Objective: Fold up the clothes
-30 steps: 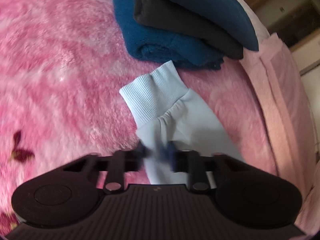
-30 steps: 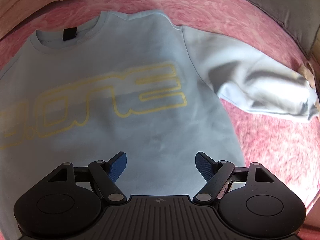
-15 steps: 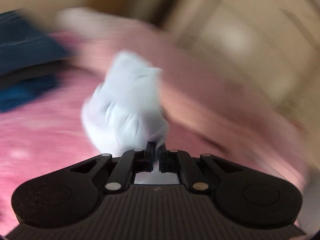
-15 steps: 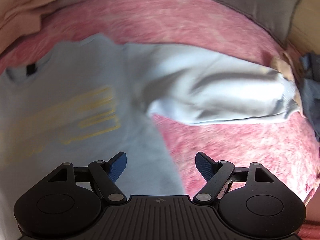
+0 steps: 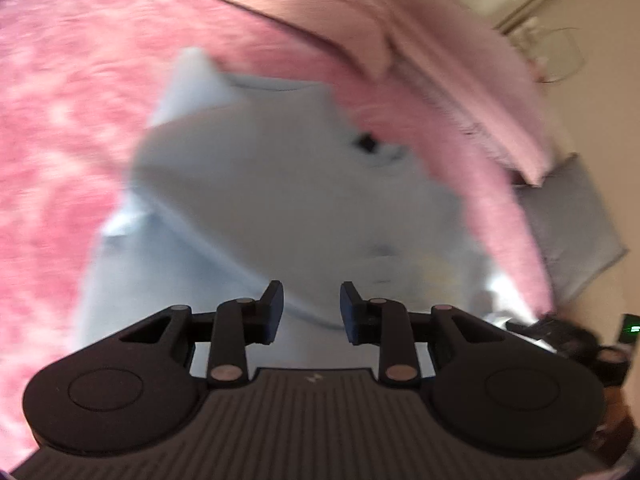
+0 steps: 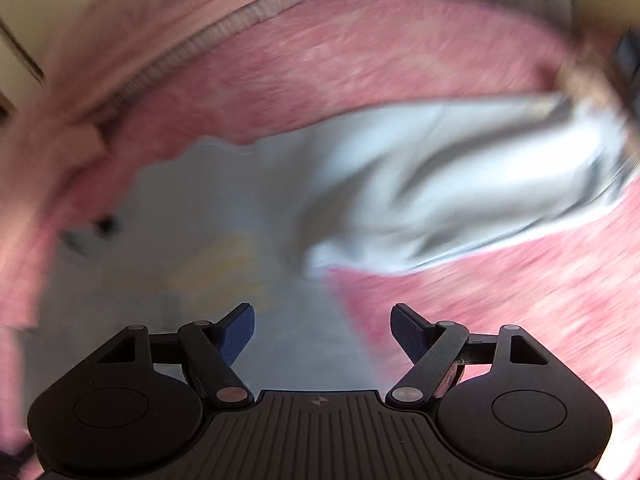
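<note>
A light blue sweatshirt [image 5: 280,208] is lying spread on the pink fuzzy blanket [image 5: 60,120] that is covering the bed, its neckline with a small black label [image 5: 365,142] pointing toward the bed's far pink edge. The left gripper [image 5: 311,308] is hanging over the sweatshirt's body; its jaws have just been opening and are now standing partly spread, with nothing pinched between the fingers [image 5: 274,304], only cloth showing below the gap. In the right wrist view, the right gripper [image 6: 322,322] is hovering above the sweatshirt's lower side edge, its blue-padded fingers [image 6: 240,324] spread wide and gripping nothing. From the sweatshirt, one sleeve [image 6: 460,200] is stretching out rumpled across the blanket, away from the label side. Both views are blurred, and no container is showing among these things.
</note>
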A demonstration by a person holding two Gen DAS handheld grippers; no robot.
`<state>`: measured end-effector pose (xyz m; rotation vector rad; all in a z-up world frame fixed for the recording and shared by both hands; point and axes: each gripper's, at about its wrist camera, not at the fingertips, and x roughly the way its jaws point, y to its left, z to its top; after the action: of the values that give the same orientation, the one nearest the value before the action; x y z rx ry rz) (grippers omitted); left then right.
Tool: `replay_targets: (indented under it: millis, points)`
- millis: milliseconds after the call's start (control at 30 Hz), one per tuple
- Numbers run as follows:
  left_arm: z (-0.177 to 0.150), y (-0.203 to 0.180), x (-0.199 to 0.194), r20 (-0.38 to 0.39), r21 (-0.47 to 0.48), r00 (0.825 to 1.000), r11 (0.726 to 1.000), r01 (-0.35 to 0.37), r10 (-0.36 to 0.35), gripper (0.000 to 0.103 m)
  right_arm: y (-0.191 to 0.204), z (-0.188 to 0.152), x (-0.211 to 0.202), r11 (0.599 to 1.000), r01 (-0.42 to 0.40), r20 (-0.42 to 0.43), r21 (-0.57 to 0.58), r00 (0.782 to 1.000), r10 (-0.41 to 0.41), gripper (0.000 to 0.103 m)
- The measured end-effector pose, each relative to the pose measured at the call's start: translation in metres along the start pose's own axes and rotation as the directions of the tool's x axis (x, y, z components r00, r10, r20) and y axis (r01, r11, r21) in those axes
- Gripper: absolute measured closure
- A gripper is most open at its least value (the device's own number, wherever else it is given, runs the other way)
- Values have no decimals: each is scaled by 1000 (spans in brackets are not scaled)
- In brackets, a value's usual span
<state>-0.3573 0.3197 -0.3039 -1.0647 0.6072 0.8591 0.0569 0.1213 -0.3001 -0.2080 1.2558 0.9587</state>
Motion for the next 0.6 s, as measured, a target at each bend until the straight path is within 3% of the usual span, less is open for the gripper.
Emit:
replay_targets:
  millis: [67, 133, 167, 200, 333, 433, 467, 500, 567, 600]
  points:
    - [2, 15, -7, -5, -11, 999, 999, -40, 40, 78, 1, -5, 9, 985, -129, -46, 110, 990, 135, 25]
    - [-2, 20, -13, -8, -20, 998, 998, -63, 63, 78, 3, -15, 24, 944, -228, -91, 240, 962, 256, 29]
    - [-2, 22, -13, -11, -25, 998, 997, -68, 68, 78, 5, -21, 34, 921, -253, -120, 298, 947, 299, 45]
    - [-2, 24, -13, -12, -29, 997, 997, -71, 71, 78, 7, -26, 43, 904, -259, -147, 340, 935, 323, 49]
    - [-4, 28, -13, -18, -42, 997, 996, -80, 80, 78, 24, -38, 76, 882, -256, -189, 395, 917, 351, 49]
    - [-3, 30, -8, -18, -40, 996, 995, -89, 88, 78, 45, -36, 91, 901, -279, -172, 333, 921, 349, 49]
    - [-3, 32, -7, -16, -37, 995, 995, -96, 95, 78, 53, -34, 94, 912, -283, -167, 297, 925, 341, 60]
    - [-2, 34, -3, -13, -34, 995, 994, -104, 104, 78, 63, -30, 94, 930, -285, -160, 233, 932, 326, 97]
    - [2, 38, 4, -7, -30, 994, 993, -111, 111, 78, 84, -23, 91, 948, -300, -128, 105, 941, 312, 98]
    - [4, 38, 7, 1, -26, 994, 994, -109, 109, 78, 93, -18, 76, 933, -358, -59, 41, 931, 360, 98]
